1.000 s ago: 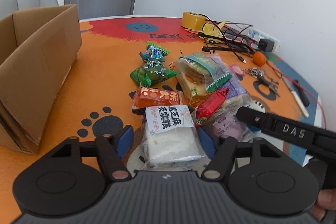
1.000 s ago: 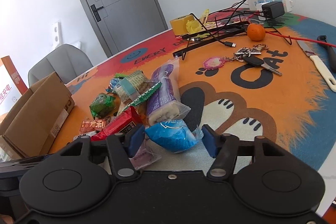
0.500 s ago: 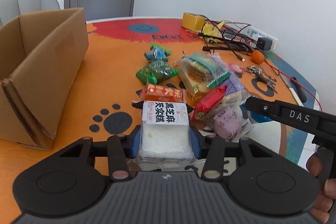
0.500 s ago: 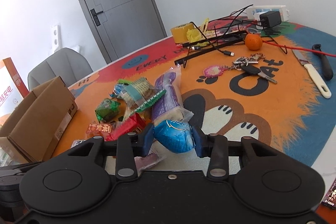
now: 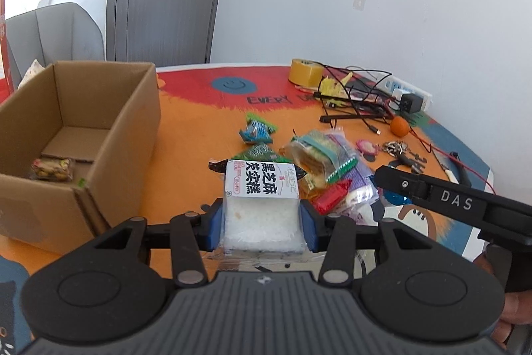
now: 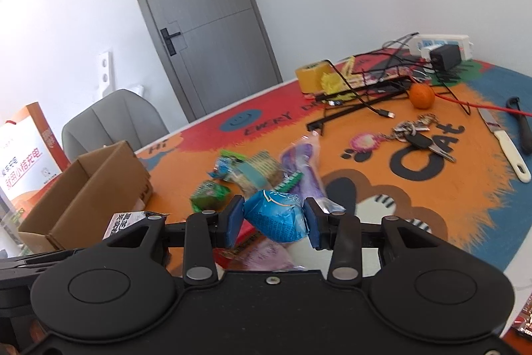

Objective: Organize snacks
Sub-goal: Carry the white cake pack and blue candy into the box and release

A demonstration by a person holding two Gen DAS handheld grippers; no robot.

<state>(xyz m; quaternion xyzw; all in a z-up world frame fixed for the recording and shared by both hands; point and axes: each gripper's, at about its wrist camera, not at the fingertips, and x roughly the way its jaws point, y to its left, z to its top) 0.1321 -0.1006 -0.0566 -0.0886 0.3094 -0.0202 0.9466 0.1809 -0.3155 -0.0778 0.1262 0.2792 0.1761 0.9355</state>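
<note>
Above the orange cat-print table mat point(image 5: 186, 135), the left gripper point(image 5: 262, 223) pinches a clear-wrapped white rice cake point(image 5: 262, 208) with a black-lettered label, its blue pads pressed flat against both sides of the packet. The cake is lifted clear of the mat, just in front of the snack pile point(image 5: 319, 165). The right gripper point(image 6: 272, 218) squeezes a crinkled blue packet point(image 6: 276, 215) between its blue pads, and that packet too hangs off the mat, on the near side of the pile.

Left of the pile stands an open cardboard box point(image 5: 139, 128) with one wrapped snack point(image 5: 51, 168) lying on its floor near the front wall. In the pile itself lie a green packet point(image 6: 207, 193), a small blue-and-green packet point(image 5: 257, 130), a clear bag of layered cake point(image 5: 316, 152), a purple-filled roll bag point(image 6: 304, 165) and a red wrapper point(image 5: 332, 193), crowded together and partly overlapping.

Beyond the pile, toward the wall, sit a roll of yellow tape point(image 5: 304, 72), a tangle of black cables point(image 5: 355, 102) and a white power strip point(image 6: 442, 44). An orange fruit point(image 6: 421, 95) rests near a bunch of keys point(image 6: 415, 135), and farther right of the pile a white-handled knife point(image 6: 505, 142) lies on the mat. A person's fingers point(image 5: 508, 315) show at the right gripper's handle in the left wrist view.
</note>
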